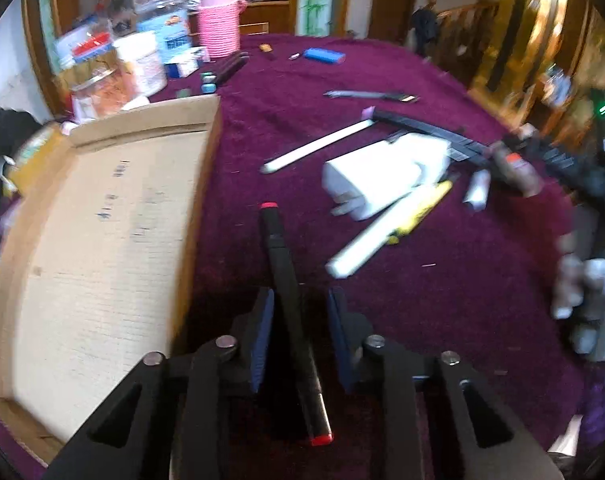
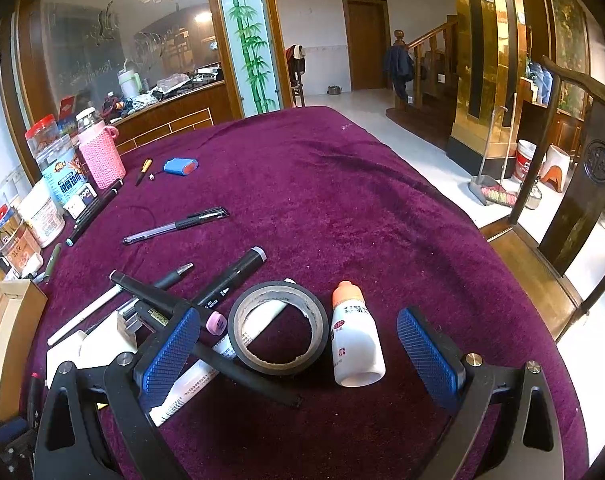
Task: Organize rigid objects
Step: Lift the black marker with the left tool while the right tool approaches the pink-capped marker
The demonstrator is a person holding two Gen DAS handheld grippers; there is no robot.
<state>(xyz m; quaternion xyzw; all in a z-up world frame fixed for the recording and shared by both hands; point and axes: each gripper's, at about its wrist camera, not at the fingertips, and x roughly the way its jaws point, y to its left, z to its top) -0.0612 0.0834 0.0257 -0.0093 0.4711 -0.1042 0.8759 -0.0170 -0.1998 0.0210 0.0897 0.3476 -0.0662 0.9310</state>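
Left wrist view: left gripper (image 1: 300, 332) has a long black marker with red end caps (image 1: 292, 320) lying lengthwise between the jaws. The left pad seems to touch it and the right pad stands off w/ a gap, so whether it is gripped or loose can't be told; frame is blurred. The shallow brown cardboard box (image 1: 206, 184) sits just left of the jaws, prob. the drop spot for the marker. Ahead-right of the jaws: white plug-in charger block (image 1: 378, 180) and white tubes on the purple velvet table (image 1: 442, 300).

Right wrist view: right gripper (image 2: 298, 356) is spread wide, holding nothing. Between the jaws lie a black tape roll (image 2: 278, 328) and a small white bottle with orange cap (image 2: 356, 340); likely next picks, since the jaws straddle both. Pens lie further ahead-left.
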